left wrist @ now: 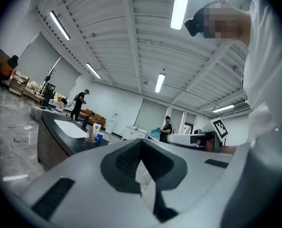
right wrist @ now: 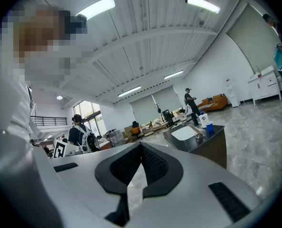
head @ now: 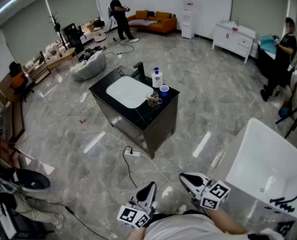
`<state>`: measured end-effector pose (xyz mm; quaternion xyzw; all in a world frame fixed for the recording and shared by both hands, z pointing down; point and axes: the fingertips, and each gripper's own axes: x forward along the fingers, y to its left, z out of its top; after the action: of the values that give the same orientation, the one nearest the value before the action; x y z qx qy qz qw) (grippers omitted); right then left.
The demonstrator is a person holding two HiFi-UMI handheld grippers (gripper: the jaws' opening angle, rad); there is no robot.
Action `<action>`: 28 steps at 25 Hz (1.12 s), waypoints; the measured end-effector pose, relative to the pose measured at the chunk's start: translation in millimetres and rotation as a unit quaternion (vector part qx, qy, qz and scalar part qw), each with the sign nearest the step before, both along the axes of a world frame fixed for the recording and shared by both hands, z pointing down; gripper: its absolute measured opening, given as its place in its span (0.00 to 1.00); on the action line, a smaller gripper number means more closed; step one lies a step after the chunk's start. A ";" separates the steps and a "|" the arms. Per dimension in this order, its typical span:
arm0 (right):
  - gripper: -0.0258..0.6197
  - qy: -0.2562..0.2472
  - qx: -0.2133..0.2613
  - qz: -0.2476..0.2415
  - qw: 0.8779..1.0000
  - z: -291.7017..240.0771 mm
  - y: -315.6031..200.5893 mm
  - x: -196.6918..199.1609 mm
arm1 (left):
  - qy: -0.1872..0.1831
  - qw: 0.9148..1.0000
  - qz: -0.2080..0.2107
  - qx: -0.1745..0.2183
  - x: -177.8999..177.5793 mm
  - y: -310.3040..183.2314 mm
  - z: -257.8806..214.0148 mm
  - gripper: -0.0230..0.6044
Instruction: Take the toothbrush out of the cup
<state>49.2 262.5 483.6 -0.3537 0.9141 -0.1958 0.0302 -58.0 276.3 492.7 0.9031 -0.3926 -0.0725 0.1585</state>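
1. I am holding both grippers low and level in front of my body, at the near edge of the head view. They are well apart from the black cabinet [head: 161, 126] standing in the middle of the room.
2. My left gripper [head: 149, 186] is pointing toward the cabinet. In the left gripper view its 2 dark pads are pressing together, with nothing between them.
3. My right gripper [head: 184, 178] is hanging just to the right of the left one. Its jaws are likewise closed on each other and gripping nothing.
4. A clear cup [head: 152, 100] and a blue cup [head: 164, 89] are standing on the cabinet's dark tabletop [head: 134, 116]. They are at its right corner, just beside the white basin [head: 128, 91], with the blue cup farther away and the clear one nearer.
5. The toothbrush is looking too small for me to make out, so I cannot tell which of the 2 cups is holding it.
6. A white bottle [head: 156, 77] is standing just beyond the blue cup, and a black faucet [head: 138, 70] is rising at the basin's far edge.
7. A white bathtub [head: 268, 169] is sitting near me on the right. A power strip [head: 132, 153] is lying on the floor between me and the cabinet.
8. 1 person [head: 121, 14] is standing far off by an orange sofa [head: 156, 20], and another person [head: 283, 54] is standing at the far right.
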 end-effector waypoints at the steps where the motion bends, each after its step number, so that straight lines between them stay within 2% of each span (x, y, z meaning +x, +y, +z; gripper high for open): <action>1: 0.09 -0.001 0.000 -0.001 1.000 0.5 -0.4 1.6 | -0.001 1.000 0.000 0.001 2.0 -0.7 -0.6 0.04; 14: 0.09 -0.019 -0.006 0.005 1.000 2.9 1.4 32.7 | -0.001 1.000 -0.006 -0.007 27.4 4.8 0.3 0.04; 28: 0.09 -0.019 -0.025 0.000 0.999 28.8 0.9 85.9 | 0.011 0.997 -0.053 -0.045 51.1 5.8 21.6 0.04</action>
<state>135.1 263.5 512.5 -0.3505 0.9081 -0.2256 0.0390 -6.8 282.1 514.3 0.8718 -0.4413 -0.0731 0.1997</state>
